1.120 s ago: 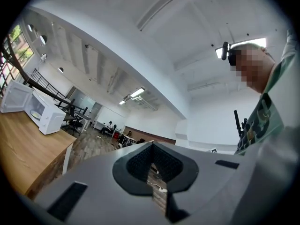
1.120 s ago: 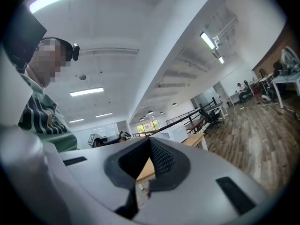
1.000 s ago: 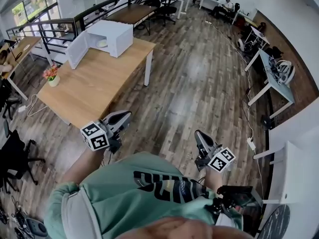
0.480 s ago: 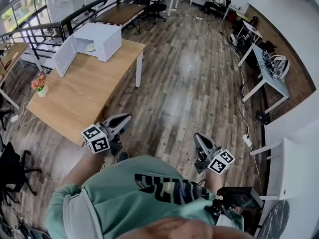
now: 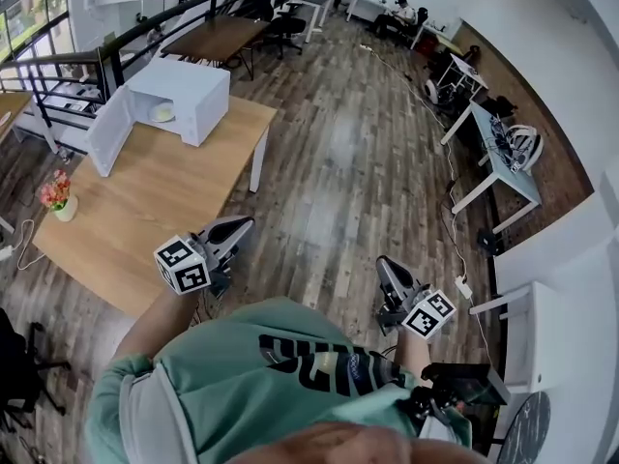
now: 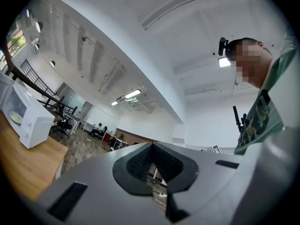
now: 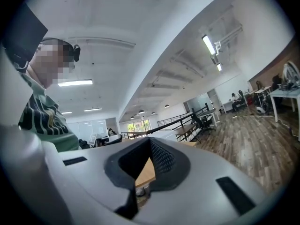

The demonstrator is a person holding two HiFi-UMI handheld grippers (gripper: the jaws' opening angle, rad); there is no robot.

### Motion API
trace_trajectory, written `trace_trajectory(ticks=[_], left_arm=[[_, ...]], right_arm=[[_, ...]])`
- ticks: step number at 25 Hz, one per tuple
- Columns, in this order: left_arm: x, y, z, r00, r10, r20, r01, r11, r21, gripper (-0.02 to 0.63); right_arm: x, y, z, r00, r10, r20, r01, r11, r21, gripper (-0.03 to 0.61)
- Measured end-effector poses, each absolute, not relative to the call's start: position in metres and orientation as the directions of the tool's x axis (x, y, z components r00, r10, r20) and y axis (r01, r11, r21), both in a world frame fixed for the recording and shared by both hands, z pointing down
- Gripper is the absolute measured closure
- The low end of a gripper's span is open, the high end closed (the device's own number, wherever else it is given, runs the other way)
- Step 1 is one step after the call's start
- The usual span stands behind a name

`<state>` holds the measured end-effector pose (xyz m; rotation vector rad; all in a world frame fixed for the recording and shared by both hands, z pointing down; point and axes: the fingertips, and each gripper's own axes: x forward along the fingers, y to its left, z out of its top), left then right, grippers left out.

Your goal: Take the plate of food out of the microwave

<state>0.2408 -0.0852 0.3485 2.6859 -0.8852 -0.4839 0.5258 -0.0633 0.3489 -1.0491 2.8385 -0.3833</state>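
Only the head view takes in the wide plank floor (image 5: 368,162) and the whole wooden counter (image 5: 145,211). At its far end the white microwave (image 5: 189,90) stands with its door (image 5: 104,133) swung open, and the plate of food (image 5: 162,112) is inside. A flower pot (image 5: 56,196) stands at the counter's left edge. The left gripper view shows the microwave side-on and ceiling lights (image 6: 132,93). The right gripper view shows a railing (image 7: 187,115) instead. The left tongs (image 5: 247,222) and right tongs (image 5: 384,262) are both closed on nothing, well apart from the microwave.
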Motion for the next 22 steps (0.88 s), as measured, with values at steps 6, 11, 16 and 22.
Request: trace_trajectory(ticks=[6, 11, 16, 22], left_arm=[[0.169, -0.127, 0.351, 0.721, -0.653, -0.232, -0.559, -0.745, 0.363, 0.62], [0.133, -0.153, 0.36, 0.692, -0.685, -0.226, -0.585, -0.716, 0.38, 0.62], [0.114, -0.172, 0.373, 0.641, -0.742, -0.198, -0.636, -0.657, 0.404, 0.62], [0.129, -0.2, 0.372, 0.549, -0.818, -0.171, -0.721, -0.567, 0.399, 0.62]], right_arm=[[0.454, -0.118, 0.345, -0.795, -0.607, 0.019, -0.591, 0.767, -0.251, 0.572], [0.413, -0.157, 0.347, -0.826, -0.562, 0.029, -0.55, 0.794, -0.259, 0.572], [0.396, -0.197, 0.36, -0.862, -0.506, 0.045, -0.496, 0.82, -0.286, 0.572], [0.404, -0.257, 0.371, -0.918, -0.397, 0.011, -0.38, 0.869, -0.317, 0.572]])
